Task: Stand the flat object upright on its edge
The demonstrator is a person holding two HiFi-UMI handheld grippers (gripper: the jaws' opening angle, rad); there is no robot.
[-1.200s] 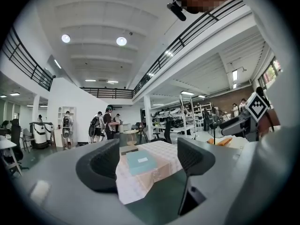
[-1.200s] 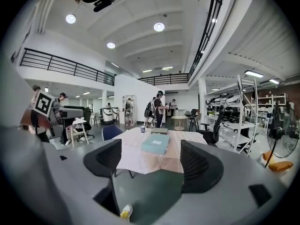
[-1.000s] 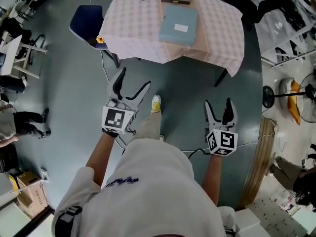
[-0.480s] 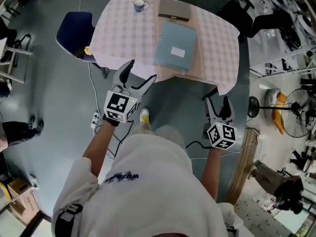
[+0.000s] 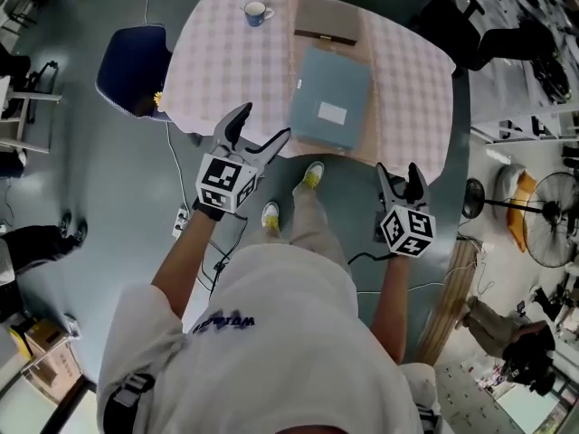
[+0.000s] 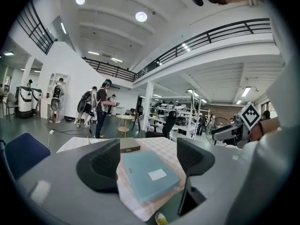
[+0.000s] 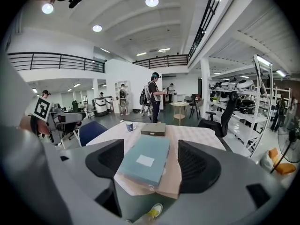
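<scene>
Approaching, not yet gripping. My right gripper [image 5: 398,172] hangs over the floor short of the near table edge, jaws wide but closing a little, with nothing touching the pads. The box only shows through the gap, farther off. My left gripper [image 5: 262,125] is ahead of it, at the near edge of the table [image 5: 226,61], jaws spread and empty.

Task thing: flat pale-blue box [image 5: 330,108] with a white label. It lies face-up near the front edge of the checked cloth, right of centre, on a tan sheet [image 7: 168,182] that sticks out from under its near end. It overhangs the edge slightly, by the look of both gripper views.

Step, as I judge it: the reach-in before the lift. Next I'd bring both grippers to the box, catch one long edge, tip it up and steady the other face so it balances on its edge. Thin box on cloth, so it may slide or topple.

Count:
- grippers: two
- blue box: one
- dark flat case [image 5: 327,21] behind it: one
- mug [image 5: 257,13]: one
- blue chair [image 5: 131,57] at the left side: one
- table: one
</scene>
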